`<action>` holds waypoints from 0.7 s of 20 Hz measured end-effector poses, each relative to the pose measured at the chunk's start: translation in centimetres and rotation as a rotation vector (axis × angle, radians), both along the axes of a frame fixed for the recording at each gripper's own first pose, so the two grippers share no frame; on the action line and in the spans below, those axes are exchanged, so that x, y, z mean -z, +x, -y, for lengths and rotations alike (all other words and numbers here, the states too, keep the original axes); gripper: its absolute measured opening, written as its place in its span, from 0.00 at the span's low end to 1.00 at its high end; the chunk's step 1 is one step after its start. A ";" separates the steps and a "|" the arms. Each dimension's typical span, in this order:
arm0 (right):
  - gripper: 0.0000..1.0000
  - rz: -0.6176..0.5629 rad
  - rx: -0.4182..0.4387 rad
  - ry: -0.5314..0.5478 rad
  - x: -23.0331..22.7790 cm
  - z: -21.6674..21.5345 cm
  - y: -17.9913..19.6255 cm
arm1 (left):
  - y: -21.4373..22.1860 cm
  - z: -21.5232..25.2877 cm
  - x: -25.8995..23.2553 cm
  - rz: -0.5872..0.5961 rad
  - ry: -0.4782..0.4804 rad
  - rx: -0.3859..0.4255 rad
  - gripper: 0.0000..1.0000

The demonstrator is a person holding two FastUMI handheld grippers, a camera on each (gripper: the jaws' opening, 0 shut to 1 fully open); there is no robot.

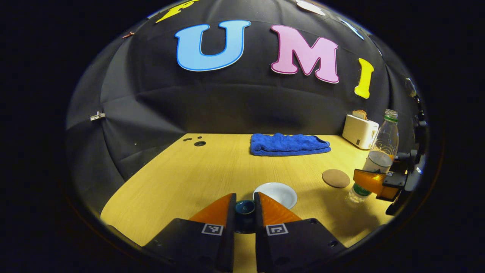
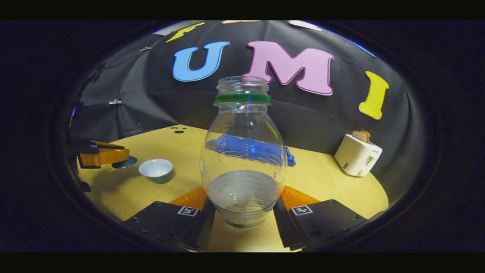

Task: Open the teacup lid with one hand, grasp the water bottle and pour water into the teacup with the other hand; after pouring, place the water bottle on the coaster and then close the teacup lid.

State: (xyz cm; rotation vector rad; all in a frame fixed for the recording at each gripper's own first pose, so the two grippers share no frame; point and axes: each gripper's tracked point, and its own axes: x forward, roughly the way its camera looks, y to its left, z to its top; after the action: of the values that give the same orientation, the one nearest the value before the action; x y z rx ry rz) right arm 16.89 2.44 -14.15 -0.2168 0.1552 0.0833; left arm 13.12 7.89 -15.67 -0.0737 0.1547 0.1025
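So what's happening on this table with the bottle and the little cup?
A person is working two hand-held claws. The left claw holds the dark teacup lid, lifted off the white teacup, which sits open on the table. The right claw grips the uncapped water bottle upright, water in its lower part, near the round coaster. A blue towel and a toaster sit at the back.
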 end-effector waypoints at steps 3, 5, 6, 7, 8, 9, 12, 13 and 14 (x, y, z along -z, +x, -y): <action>0.73 0.013 0.010 -0.125 -1.3 0.7 1.4 | -1.0 -1.1 -0.3 0.007 -0.006 -0.022 0.27; 0.72 0.047 -0.001 -0.219 -2.5 0.6 2.6 | -1.7 -1.9 -0.4 0.016 -0.017 -0.042 0.26; 0.73 0.063 -0.013 -0.262 -3.0 0.2 3.0 | -2.1 -2.4 -0.3 0.017 -0.024 -0.055 0.27; 0.73 0.082 -0.025 -0.308 -3.4 0.0 3.3 | -2.6 -2.9 -0.2 0.017 -0.033 -0.069 0.25; 0.72 0.100 -0.038 -0.352 -3.8 -0.4 3.7 | -3.0 -3.4 -0.1 0.020 -0.045 -0.082 0.23; 0.72 0.115 -0.054 -0.391 -4.0 -0.7 4.1 | -3.4 -3.8 0.0 0.022 -0.058 -0.094 0.27; 0.72 0.162 -0.096 -0.528 -4.1 -2.2 5.4 | -4.6 -5.2 0.7 0.015 -0.093 -0.125 0.27; 0.72 0.176 -0.105 -0.567 -4.3 -2.5 5.8 | -4.9 -5.6 0.7 0.016 -0.098 -0.134 0.27; 0.72 0.180 -0.111 -0.593 -4.0 -2.9 6.2 | -5.2 -6.1 0.8 0.017 -0.097 -0.145 0.27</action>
State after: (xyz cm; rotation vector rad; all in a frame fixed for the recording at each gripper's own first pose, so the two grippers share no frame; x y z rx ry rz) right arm 23.07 5.39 -10.11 -0.8228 -0.0161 0.1269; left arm 7.92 14.00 -16.52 -0.1830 0.1374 0.2386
